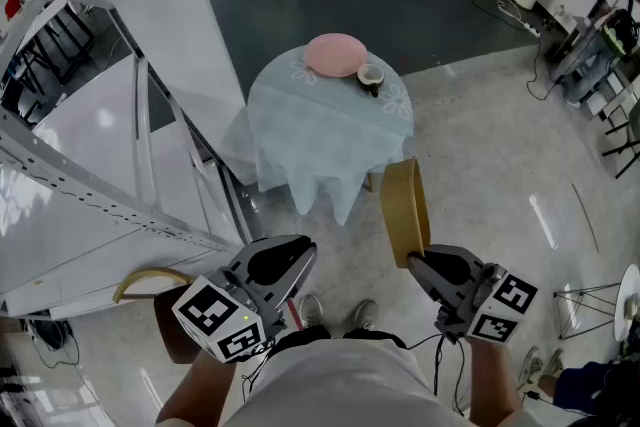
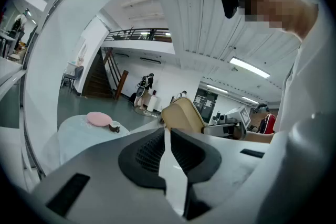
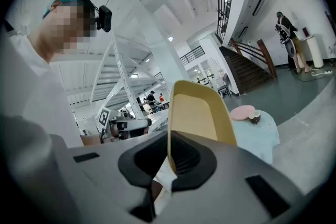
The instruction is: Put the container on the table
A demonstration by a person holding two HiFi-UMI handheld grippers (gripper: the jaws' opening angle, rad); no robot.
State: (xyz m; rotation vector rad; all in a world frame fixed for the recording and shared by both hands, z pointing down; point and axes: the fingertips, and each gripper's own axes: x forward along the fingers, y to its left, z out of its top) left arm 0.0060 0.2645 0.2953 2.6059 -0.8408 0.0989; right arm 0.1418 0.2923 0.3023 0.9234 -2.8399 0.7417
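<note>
Container (image 1: pixel 404 205), one, pinched in right gripper (image 1: pixel 418 261); left gripper (image 1: pixel 296 257) pressed together; table (image 1: pixel 320 130) bears one plate (image 1: pixel 335 54), one cup (image 1: pixel 371 77).

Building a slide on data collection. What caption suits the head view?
Right hand-held gripper holds a tan container by its rim, short of the cloth-covered table with a pink plate.

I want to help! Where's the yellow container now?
The yellow container is clamped on edge in the right gripper, low-centre in the head view, in the air short of the round table with the pink plate.
</note>
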